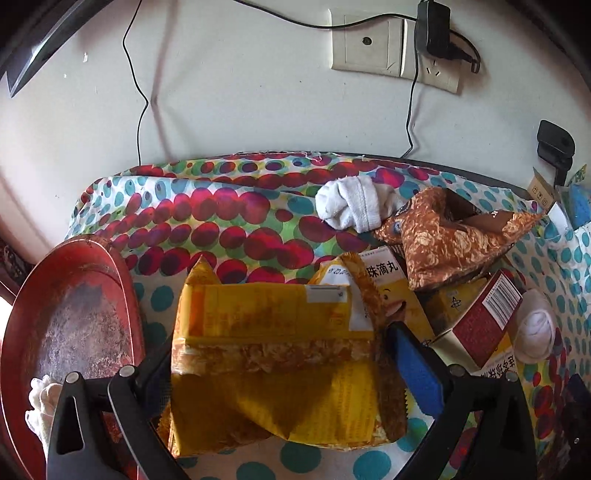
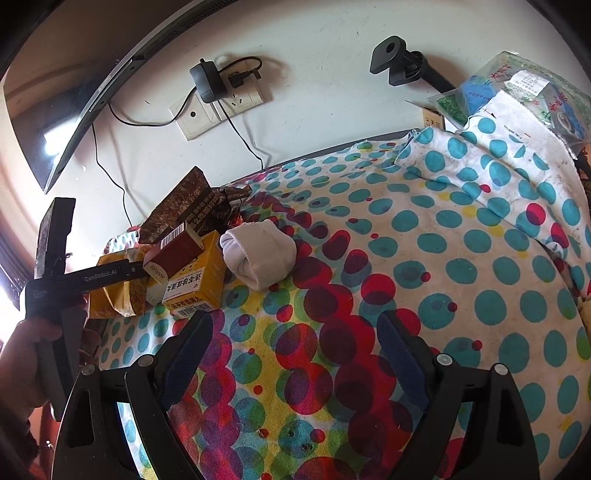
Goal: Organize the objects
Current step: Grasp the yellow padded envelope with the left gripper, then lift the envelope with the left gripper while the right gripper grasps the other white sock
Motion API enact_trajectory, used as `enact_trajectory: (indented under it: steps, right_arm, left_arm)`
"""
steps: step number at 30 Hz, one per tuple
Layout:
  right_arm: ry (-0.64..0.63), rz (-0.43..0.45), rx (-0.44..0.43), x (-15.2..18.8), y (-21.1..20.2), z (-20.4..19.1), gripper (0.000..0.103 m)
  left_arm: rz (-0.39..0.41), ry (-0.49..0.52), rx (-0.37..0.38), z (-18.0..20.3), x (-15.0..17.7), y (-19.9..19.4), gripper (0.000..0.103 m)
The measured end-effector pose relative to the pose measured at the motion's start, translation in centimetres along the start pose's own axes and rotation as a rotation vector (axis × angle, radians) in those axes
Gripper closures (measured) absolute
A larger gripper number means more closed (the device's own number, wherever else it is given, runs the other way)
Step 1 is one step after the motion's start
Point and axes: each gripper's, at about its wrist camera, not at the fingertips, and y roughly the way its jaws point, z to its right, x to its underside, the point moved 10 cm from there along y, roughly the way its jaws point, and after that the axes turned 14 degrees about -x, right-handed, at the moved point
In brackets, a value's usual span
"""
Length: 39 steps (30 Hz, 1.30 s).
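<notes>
My left gripper (image 1: pixel 280 362) has its jaws on both sides of a yellow snack packet (image 1: pixel 273 354) lying on the dotted cloth; the blue pads touch its sides. Right of it lie a brown snack bag (image 1: pixel 447 236), a red box with a barcode (image 1: pixel 480 321) and a yellow medicine box (image 1: pixel 391 291). A rolled white sock (image 1: pixel 351 206) lies behind them, and another white sock (image 1: pixel 535 332) at the right. My right gripper (image 2: pixel 295 354) is open and empty above the cloth. The white sock (image 2: pixel 258 254), yellow medicine box (image 2: pixel 199 280) and red box (image 2: pixel 173 254) sit ahead-left of it.
A red tray (image 1: pixel 70 325) with a white cloth (image 1: pixel 40 402) in it stands at the left. The wall holds a socket and charger (image 1: pixel 432 33) with cables. A plastic bag of packets (image 2: pixel 517 92) lies at the far right. A monitor edge (image 2: pixel 92 96) is upper left.
</notes>
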Motion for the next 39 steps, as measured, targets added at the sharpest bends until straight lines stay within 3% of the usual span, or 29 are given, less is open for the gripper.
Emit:
enact_trajectory:
  steps: [3,11,13,18,24,31,39]
  right_arm:
    - [0.006,0.005,-0.001,0.0,-0.1,0.1,0.014]
    - [-0.012,0.003,0.004,0.0,-0.1,-0.1,0.014]
    - [-0.012,0.002,0.006,0.0,-0.1,-0.1,0.014]
    - [-0.012,0.002,0.017,0.0,-0.1,-0.1,0.014]
    - [0.001,-0.012,0.026,0.0,0.1,0.1,0.014]
    - [-0.060,-0.057,0.081,-0.1,0.9,-0.5,0.014]
    - [-0.121,-0.102,0.103,-1.0,3.2,-1.9,0.014]
  left_arm:
    - [-0.008,-0.007,0.024,0.0,0.0,0.0,0.002]
    - [0.035,-0.006,0.046,-0.5,-0.2,-1.2,0.035]
    - [0.049,0.005,0.048,-0.5,-0.4,-1.8,0.038]
    - [0.126,-0.012,0.046,-1.7,-1.4,-4.8,0.038]
    - [0.131,-0.006,0.051,-2.5,-0.4,-6.6,0.038]
    - [0.175,0.035,0.097,-1.9,4.0,-11.1,0.038]
    - [0.209,0.034,0.085,-2.6,8.3,-13.1,0.038]
